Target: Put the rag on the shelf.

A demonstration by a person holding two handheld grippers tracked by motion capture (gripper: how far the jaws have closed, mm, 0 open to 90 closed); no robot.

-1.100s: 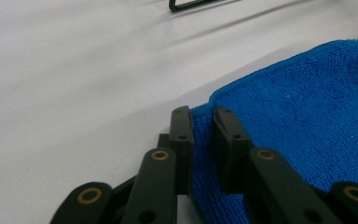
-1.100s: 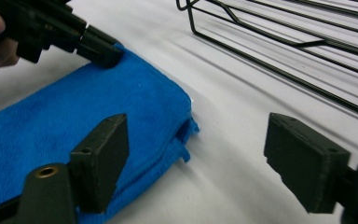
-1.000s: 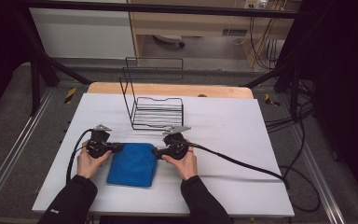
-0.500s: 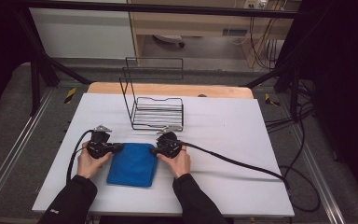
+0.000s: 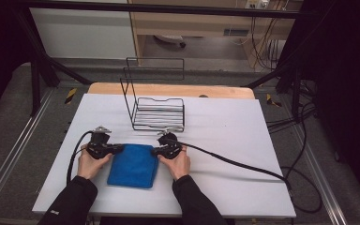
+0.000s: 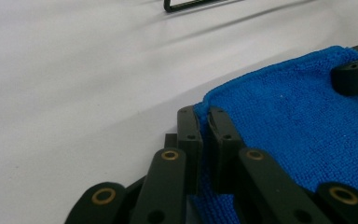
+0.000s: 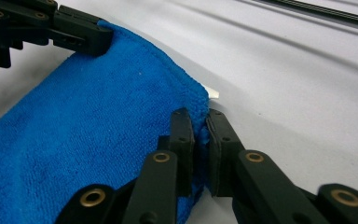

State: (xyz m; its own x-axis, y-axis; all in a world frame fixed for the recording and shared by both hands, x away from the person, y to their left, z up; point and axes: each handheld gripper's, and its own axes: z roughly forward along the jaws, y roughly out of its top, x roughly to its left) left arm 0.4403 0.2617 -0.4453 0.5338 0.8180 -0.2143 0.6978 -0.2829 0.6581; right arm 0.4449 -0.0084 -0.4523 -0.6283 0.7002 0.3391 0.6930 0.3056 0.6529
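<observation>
A white table (image 5: 225, 140) is seen in the high view, with a wooden board (image 5: 215, 90) showing along its far edge. A black wire rack (image 5: 155, 110) stands upright on the far middle of the table, apart from the cloth. A folded blue cloth (image 5: 134, 165) lies flat on the near part of the table, between the two hands, just in front of the rack. The far left corner of the cloth is pinched between the jaws of the left gripper (image 5: 114, 149), which are drawn narrow onto the fabric's hem, as is confirmed in the left gripper view (image 6: 204, 122). The far right corner is clamped likewise by the right gripper (image 5: 155, 151), whose jaws are closed tight on the edge in the right gripper view (image 7: 200, 126). A small white tag (image 7: 213, 94) is noted at that corner of the cloth. A black cable (image 5: 234, 162) is trailed from the right gripper across the table to its right edge.
</observation>
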